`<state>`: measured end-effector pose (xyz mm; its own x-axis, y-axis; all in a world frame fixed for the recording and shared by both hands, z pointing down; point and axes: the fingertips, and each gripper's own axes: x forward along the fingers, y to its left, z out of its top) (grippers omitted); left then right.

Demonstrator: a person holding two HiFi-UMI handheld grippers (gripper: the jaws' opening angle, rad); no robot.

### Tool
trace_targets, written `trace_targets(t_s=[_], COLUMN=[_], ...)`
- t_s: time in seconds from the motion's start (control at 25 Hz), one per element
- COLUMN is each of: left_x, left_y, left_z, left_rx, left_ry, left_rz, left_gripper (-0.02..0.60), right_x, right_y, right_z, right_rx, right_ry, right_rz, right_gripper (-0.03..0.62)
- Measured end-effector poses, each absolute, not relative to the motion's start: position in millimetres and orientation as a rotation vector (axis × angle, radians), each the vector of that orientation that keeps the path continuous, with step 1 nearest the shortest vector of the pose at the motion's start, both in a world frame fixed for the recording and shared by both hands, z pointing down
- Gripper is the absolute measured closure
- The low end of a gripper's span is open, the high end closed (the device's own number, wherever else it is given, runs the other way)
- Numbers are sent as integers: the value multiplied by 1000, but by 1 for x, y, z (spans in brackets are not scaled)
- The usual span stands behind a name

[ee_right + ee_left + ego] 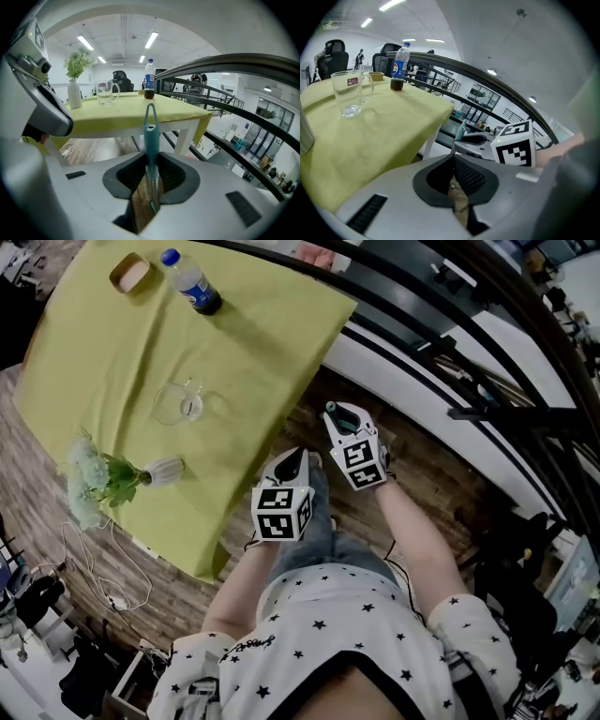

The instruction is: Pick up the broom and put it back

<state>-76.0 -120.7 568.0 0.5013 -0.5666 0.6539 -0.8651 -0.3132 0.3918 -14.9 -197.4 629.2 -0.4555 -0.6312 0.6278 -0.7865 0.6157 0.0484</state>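
Wood-plank floor (441, 479) runs beside a dark railing (450, 329), and a worktop (262, 324) under a yellow-green cloth stands to the person's left. On the cloth are a blue-capped bottle (192, 282) with dark drink at its base, a clear glass mug (180, 402), a small tan tray (131, 274) and a ribbed white vase (163, 470), which the right gripper view shows upright, with pale flowers (92, 479). A white cable (103, 568) trails on the floor by the worktop's edge. The person holds both grippers over the floor, off the worktop's near corner and close to each other. The right gripper (150, 173) is clamped on the broom (150, 136): its teal handle runs up between the 2 jaws, the end with its hanging loop poking out past them. Only this handle shows; the bristle end is not seen. The left gripper (453, 161) has its jaws drawn together with nothing between them, only floor showing below.
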Motion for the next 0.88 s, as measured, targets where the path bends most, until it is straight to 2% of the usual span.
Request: trace_targets(t_s=[0.88], left_x=[-43], left_y=[-167], left_z=[543], left_rx=[2165], left_ry=[-1035], left_rz=[539], left_gripper=[571], right_x=[69], right_y=[-217], right_z=[598], right_rx=[1443], right_ry=[-2084], right_rz=[410], right_gripper=[517])
